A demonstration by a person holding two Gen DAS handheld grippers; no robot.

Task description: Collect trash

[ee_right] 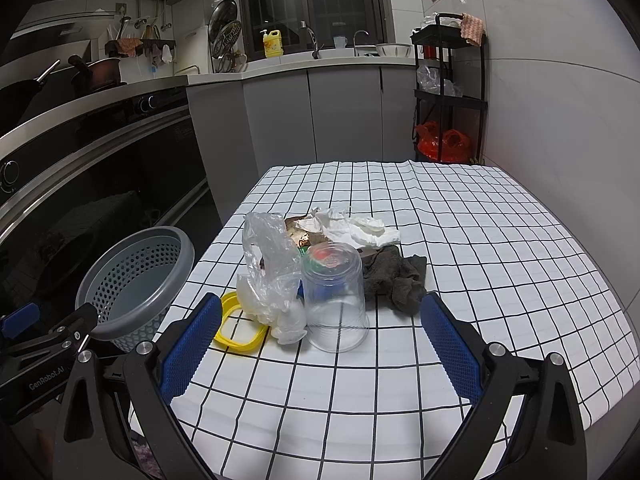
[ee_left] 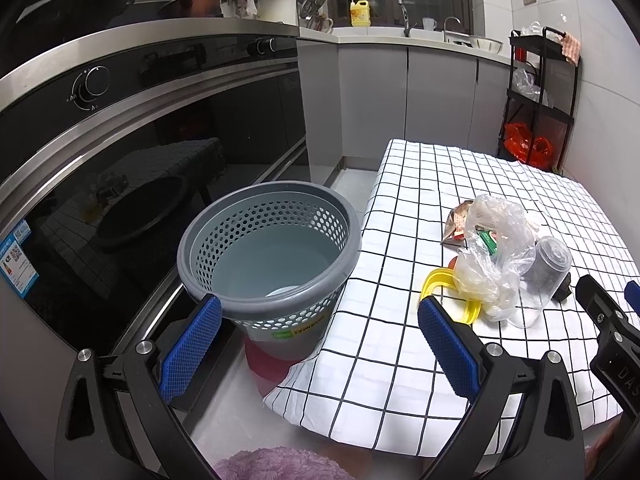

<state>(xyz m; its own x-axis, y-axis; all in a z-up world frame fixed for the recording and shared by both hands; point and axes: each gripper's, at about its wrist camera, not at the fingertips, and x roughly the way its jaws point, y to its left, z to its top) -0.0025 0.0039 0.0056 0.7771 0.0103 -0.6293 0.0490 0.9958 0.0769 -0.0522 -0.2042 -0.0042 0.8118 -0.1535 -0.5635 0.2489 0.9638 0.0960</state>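
Here, at the left of the left wrist view, a glossy black oven front (ee_left: 132, 168) with a round knob and steel trim fills the frame. Low and centre stands a grey plastic bin (ee_left: 268, 256), round, its upper wall pierced with small holes; something pale and rounded lies on its floor. The left gripper (ee_left: 320, 344) hangs released, its blue textured pads (ee_left: 192, 348) spread wide, one just before the bin's near rim, the other over the tablecloth (ee_left: 384, 360). That cloth is white with a thin black grid, softly wrinkled.

In the right wrist view the trash sits clustered at mid-frame on the cloth, to the right of the bin. From the left: a flat yellow plastic ring (ee_right: 236, 326), a crumpled clear plastic bag (ee_right: 270, 272) resting partly on it, then a see-through plastic cup (ee_right: 336, 300) standing upside down, touching the bag. Behind the cup lie crumpled white tissue (ee_right: 356, 230) and a brown wrapper; just to its right sprawls a dark, nubbly rag (ee_right: 394, 280). The right gripper (ee_right: 320, 344) is likewise released and empty, its pads flanking the cup from the near side without touching. At the upper right stands a black shelf rack (ee_right: 450, 92) against the tiled wall.
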